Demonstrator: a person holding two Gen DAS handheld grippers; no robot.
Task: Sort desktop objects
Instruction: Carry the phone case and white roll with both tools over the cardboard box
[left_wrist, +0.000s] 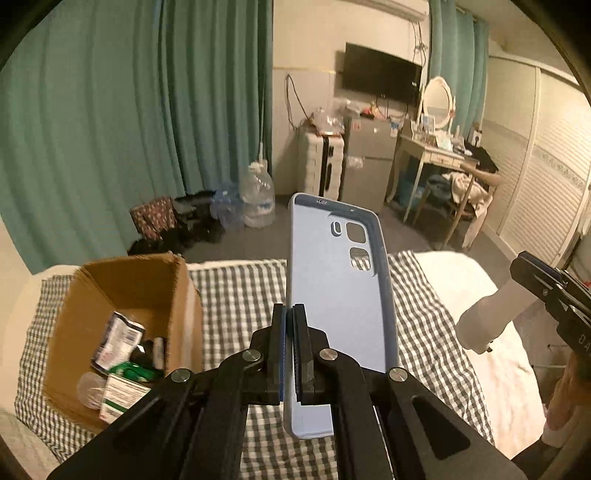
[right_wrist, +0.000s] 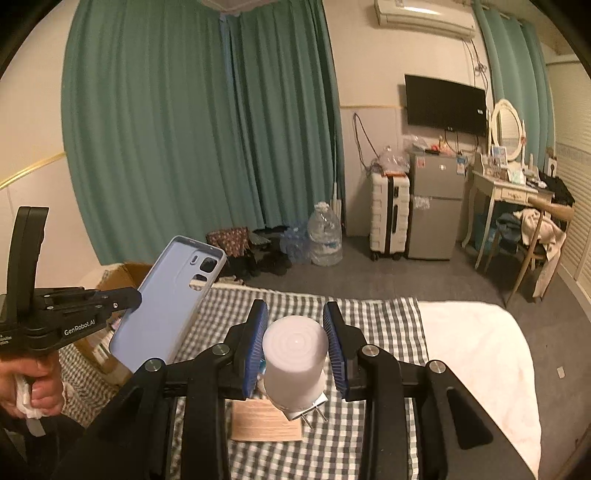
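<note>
Phone case (left_wrist: 338, 295) edgewise between clamped left fingers (left_wrist: 275, 343); night light (right_wrist: 295, 354) between right fingers (right_wrist: 334, 339).

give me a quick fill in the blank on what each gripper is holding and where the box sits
The left gripper is shut on a light blue ____ case.
The right gripper grips a white night light with metal ____ at its base.
The cardboard box sits on the ____ cloth.

Missing words: phone; prongs; checked

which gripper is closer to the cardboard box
Left. The left gripper, holding the phone case, is beside the cardboard box; the right gripper, holding the night light, is farther right.
</note>
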